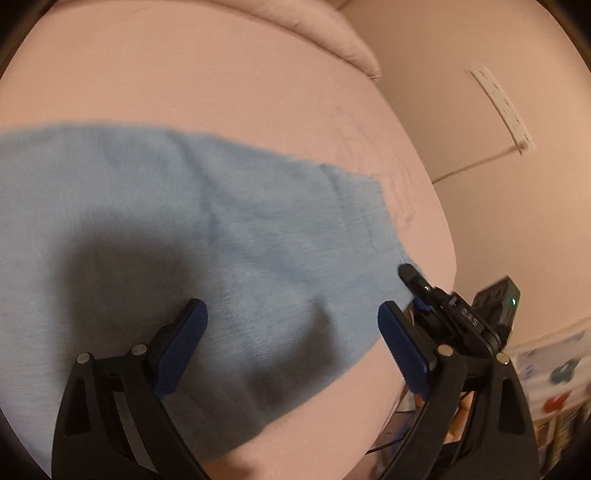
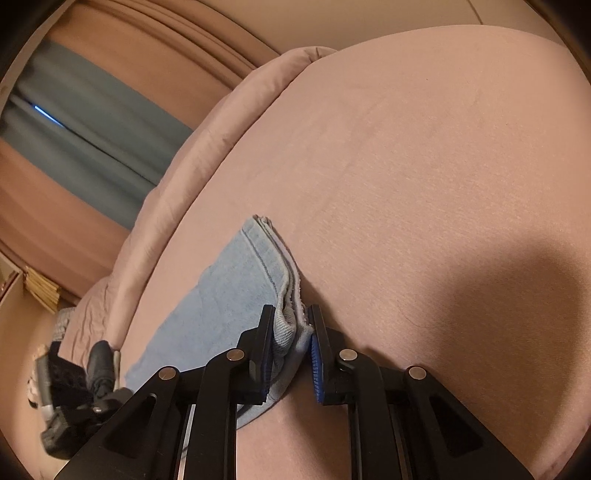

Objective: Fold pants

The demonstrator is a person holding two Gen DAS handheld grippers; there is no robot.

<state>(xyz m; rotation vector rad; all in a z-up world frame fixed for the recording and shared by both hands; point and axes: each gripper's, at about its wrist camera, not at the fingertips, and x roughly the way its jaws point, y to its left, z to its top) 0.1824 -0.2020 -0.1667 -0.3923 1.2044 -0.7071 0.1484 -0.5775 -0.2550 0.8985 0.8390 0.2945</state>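
Note:
Light blue denim pants lie flat on a pink bed, the leg hems pointing right. My left gripper is open, its blue-padded fingers spread just above the cloth near its front edge. In the right wrist view my right gripper is shut on the stacked hem edge of the pants and pinches the layers low over the bed. The right gripper also shows in the left wrist view at the hem's corner.
A folded pink duvet lies at the bed's far end. A white power strip with a cord hangs on the wall right of the bed. Curtains and stacked books are on the left in the right wrist view.

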